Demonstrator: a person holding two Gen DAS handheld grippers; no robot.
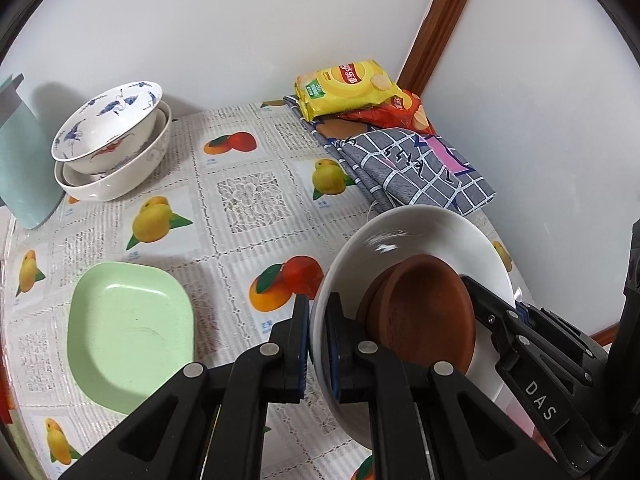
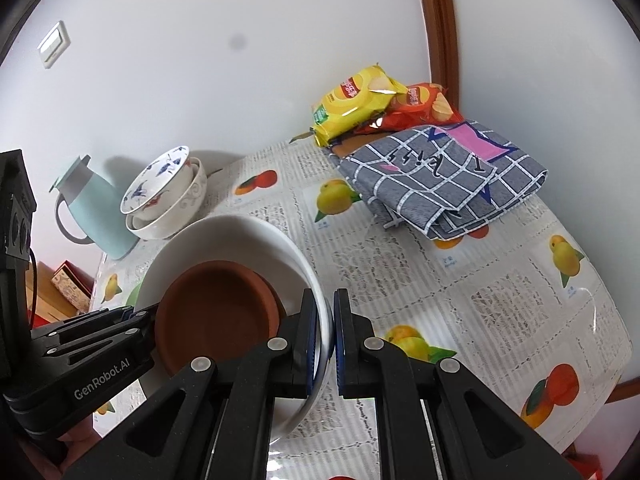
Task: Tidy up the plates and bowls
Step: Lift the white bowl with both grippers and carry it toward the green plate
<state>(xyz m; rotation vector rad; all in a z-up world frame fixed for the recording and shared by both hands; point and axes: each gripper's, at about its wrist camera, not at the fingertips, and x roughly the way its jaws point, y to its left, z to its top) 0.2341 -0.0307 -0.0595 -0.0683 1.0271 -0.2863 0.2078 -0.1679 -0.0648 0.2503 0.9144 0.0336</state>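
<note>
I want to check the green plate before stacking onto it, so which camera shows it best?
The left wrist view. The green plate lies there whole and unblocked on the tablecloth, left of the white bowl. In the right wrist view only a green sliver peeks out behind that bowl's rim, too little to judge.

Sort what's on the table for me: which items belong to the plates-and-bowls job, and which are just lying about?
Job: white bowl clamped by both grippers, left, right; brown dish inside it; green plate; stacked patterned bowls.

Lying about: chip bags, checked cloth, teal jug.
</note>
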